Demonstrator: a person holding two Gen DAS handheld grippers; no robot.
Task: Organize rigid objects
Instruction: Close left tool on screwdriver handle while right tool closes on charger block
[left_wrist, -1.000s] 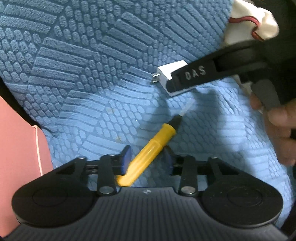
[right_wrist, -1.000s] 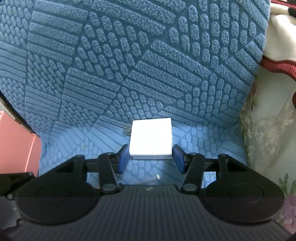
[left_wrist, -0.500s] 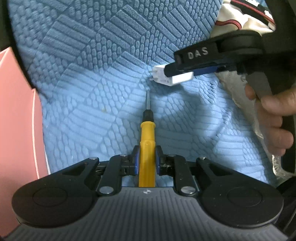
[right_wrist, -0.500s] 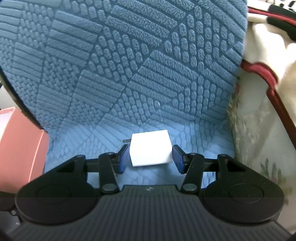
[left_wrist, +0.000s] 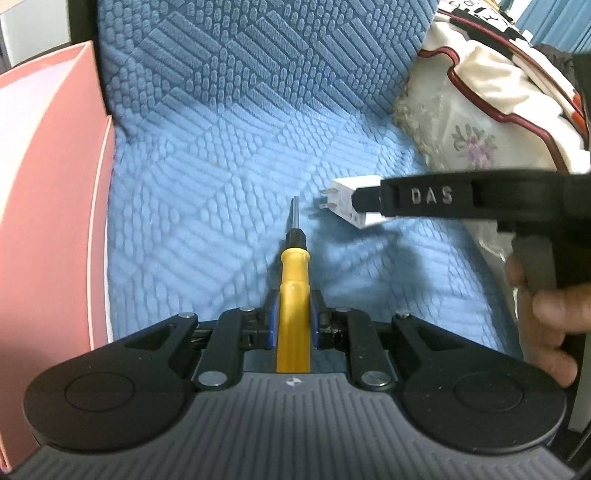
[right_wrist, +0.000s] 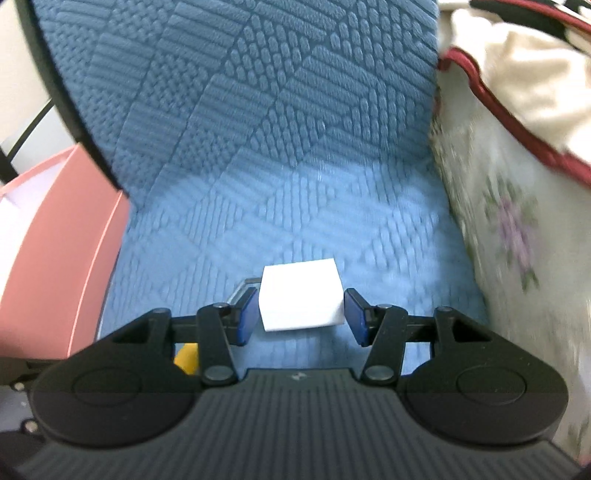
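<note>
My left gripper (left_wrist: 292, 317) is shut on a yellow-handled screwdriver (left_wrist: 293, 280) and holds it above the blue textured seat cushion (left_wrist: 207, 206), its metal tip pointing forward. My right gripper (right_wrist: 301, 314) is shut on a white plug adapter (right_wrist: 299, 297) and holds it lifted over the cushion. In the left wrist view the adapter (left_wrist: 345, 201) shows its prongs pointing left, just right of the screwdriver tip, with the right gripper's black body (left_wrist: 461, 195) behind it.
A pink box (left_wrist: 48, 206) stands at the cushion's left edge; it also shows in the right wrist view (right_wrist: 55, 258). A floral pillow with red piping (left_wrist: 480, 122) lies at the right. The cushion's backrest (right_wrist: 258, 92) rises behind.
My left gripper closed on the screwdriver, straightened it and lifted it. My right gripper lifted the white adapter off the cushion and both pulled back from the backrest.
</note>
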